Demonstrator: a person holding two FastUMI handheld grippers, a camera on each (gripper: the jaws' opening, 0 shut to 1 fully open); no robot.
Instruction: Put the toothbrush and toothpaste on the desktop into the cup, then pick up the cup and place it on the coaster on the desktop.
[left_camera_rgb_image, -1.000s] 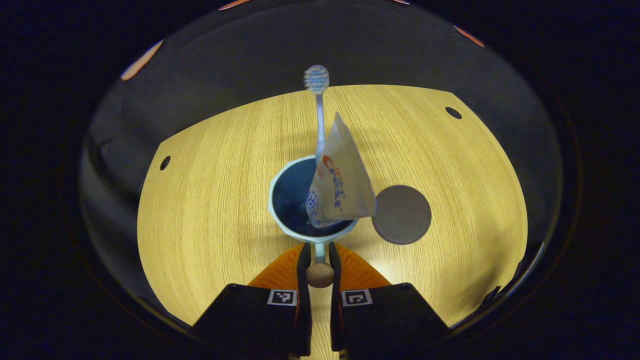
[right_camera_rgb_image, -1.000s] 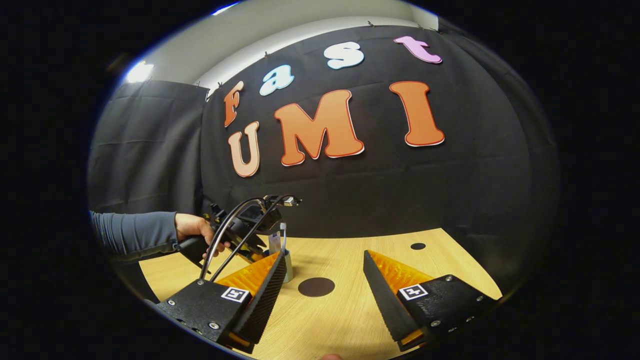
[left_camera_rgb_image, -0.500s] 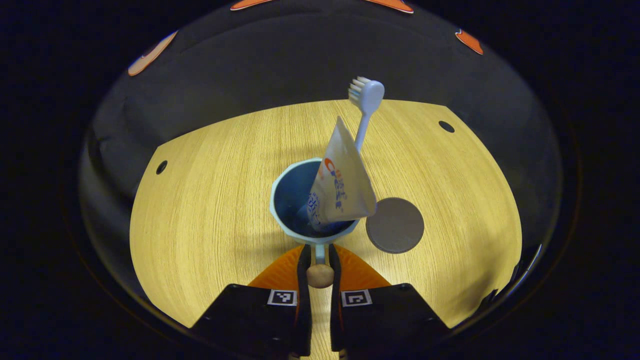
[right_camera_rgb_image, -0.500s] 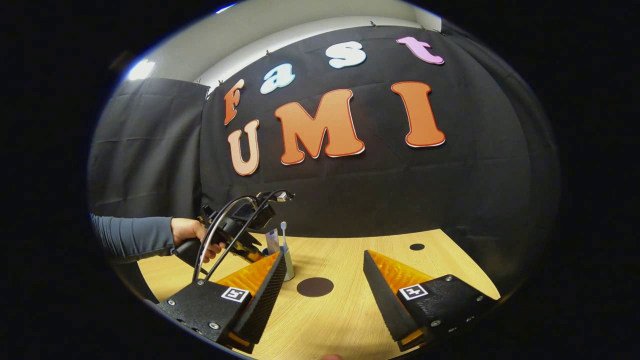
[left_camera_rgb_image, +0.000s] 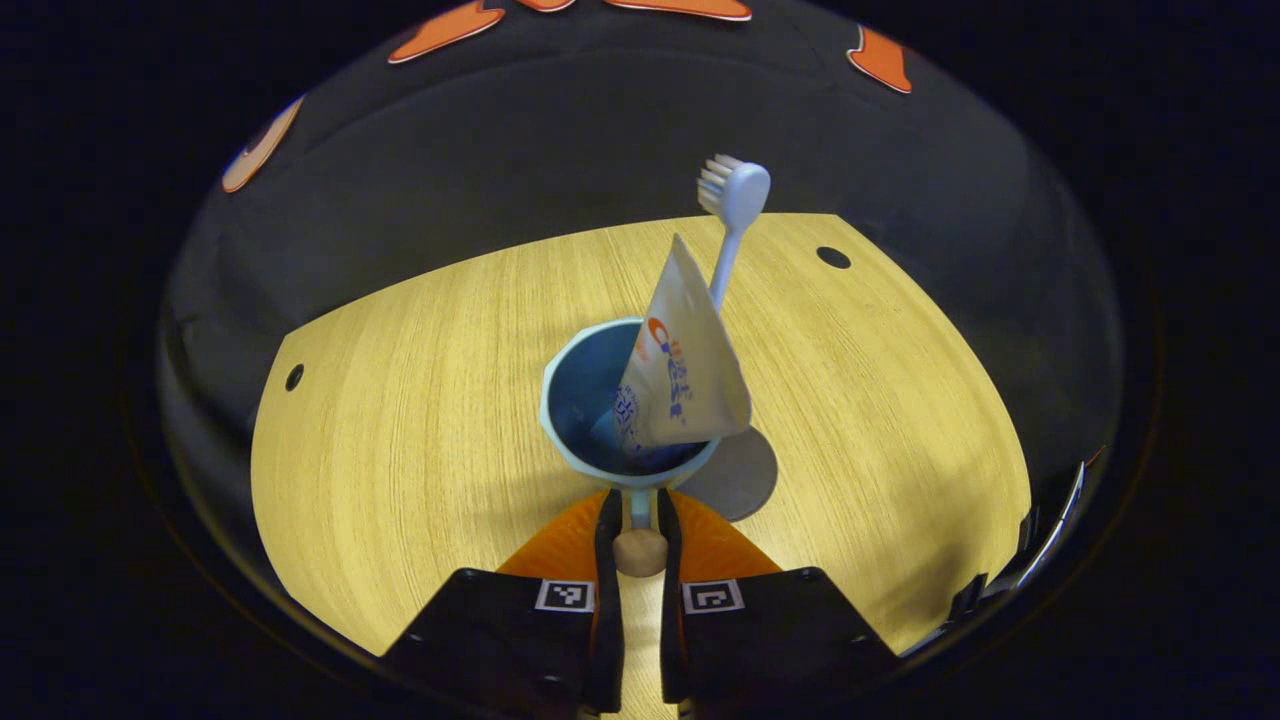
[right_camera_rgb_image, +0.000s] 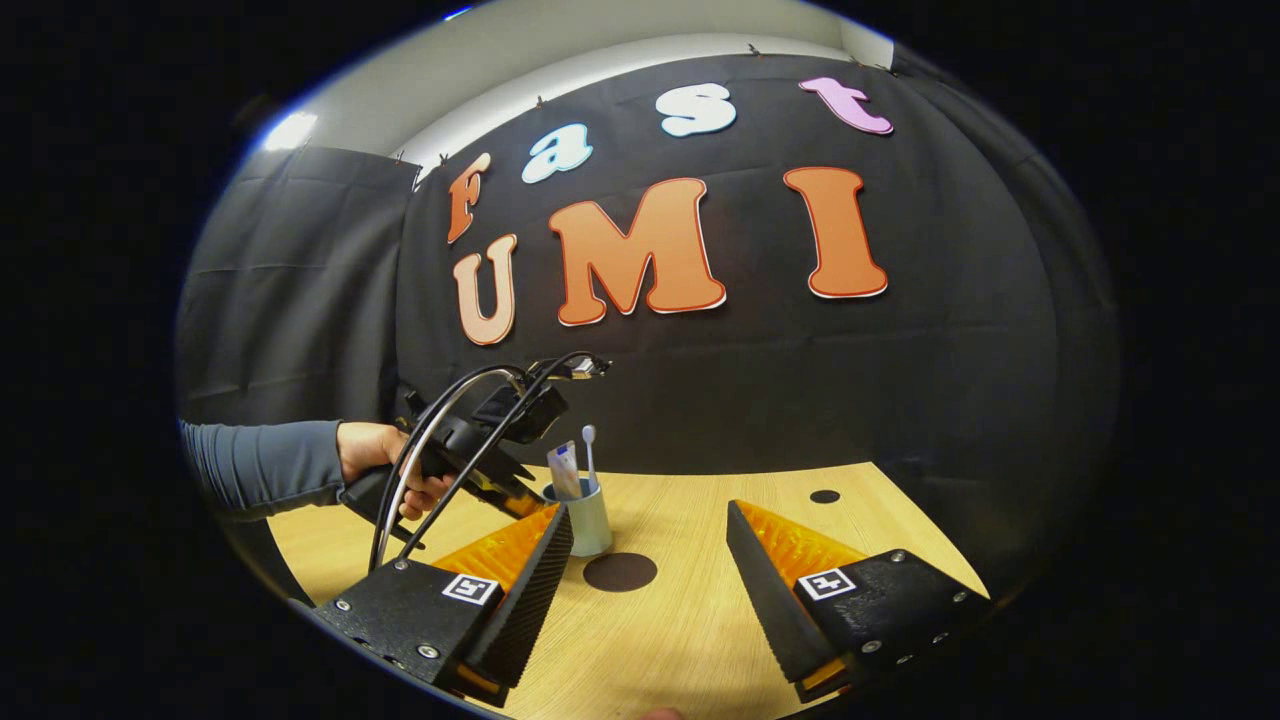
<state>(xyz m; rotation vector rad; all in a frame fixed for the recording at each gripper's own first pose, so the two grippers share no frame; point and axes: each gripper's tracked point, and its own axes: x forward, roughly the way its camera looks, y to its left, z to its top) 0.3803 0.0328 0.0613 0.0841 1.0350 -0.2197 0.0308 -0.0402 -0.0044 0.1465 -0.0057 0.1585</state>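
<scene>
Since a second ago the coaster (left_camera_rgb_image: 735, 480) has slid half under the cup (left_camera_rgb_image: 575, 400), so I am carrying the cup toward it, above the middle of the table (left_camera_rgb_image: 400, 420). My left gripper (left_camera_rgb_image: 638, 520) pinches the cup's handle; toothbrush (left_camera_rgb_image: 733, 195) and toothpaste (left_camera_rgb_image: 680, 370) stand inside. Next I must centre and lower gently. My right gripper (right_camera_rgb_image: 648, 560) is spread wide, empty.

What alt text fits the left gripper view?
The left hand-held gripper is shut on the handle of a light blue cup holding a toothpaste tube and toothbrush, next to a dark round coaster on the wooden desktop.
</scene>
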